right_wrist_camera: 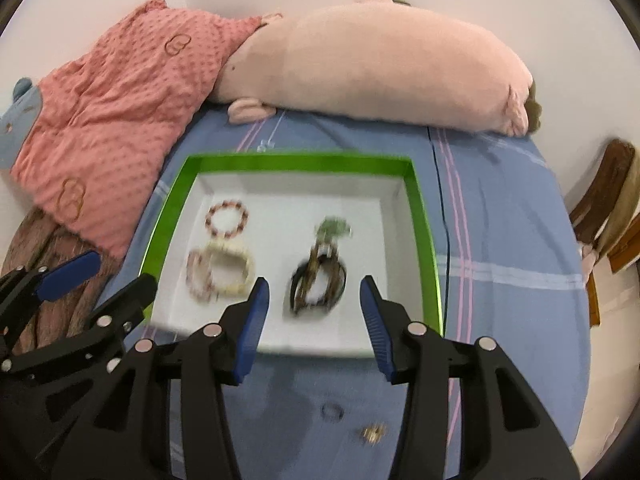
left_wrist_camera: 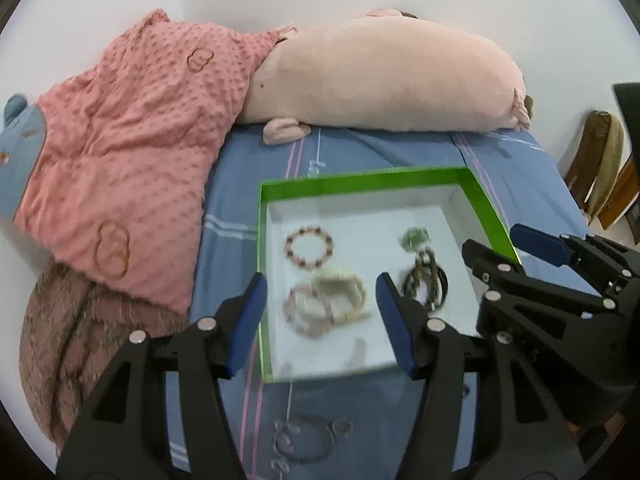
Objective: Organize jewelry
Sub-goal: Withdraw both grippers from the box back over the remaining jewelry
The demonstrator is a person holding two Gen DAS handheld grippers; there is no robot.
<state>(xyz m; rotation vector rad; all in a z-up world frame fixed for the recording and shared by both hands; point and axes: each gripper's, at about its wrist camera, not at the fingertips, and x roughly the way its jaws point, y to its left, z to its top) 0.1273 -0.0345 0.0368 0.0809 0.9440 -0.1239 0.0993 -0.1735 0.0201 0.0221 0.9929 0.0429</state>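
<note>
Both claws, left (left_wrist_camera: 320,320) and right (right_wrist_camera: 312,316), hover released over the green tray (right_wrist_camera: 424,216); next, the ring (right_wrist_camera: 333,412) on the bed (right_wrist_camera: 500,240) needs grasping.

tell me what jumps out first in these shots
The shallow bright green-rimmed tray with a white floor sits mid-bed on the blue striped sheet, holding a red beaded bracelet at its far left and dark tangled bracelets toward its right. Behind it, a long pale pink plush pillow lies along the wall. Both the left gripper and right gripper hover open.
</note>
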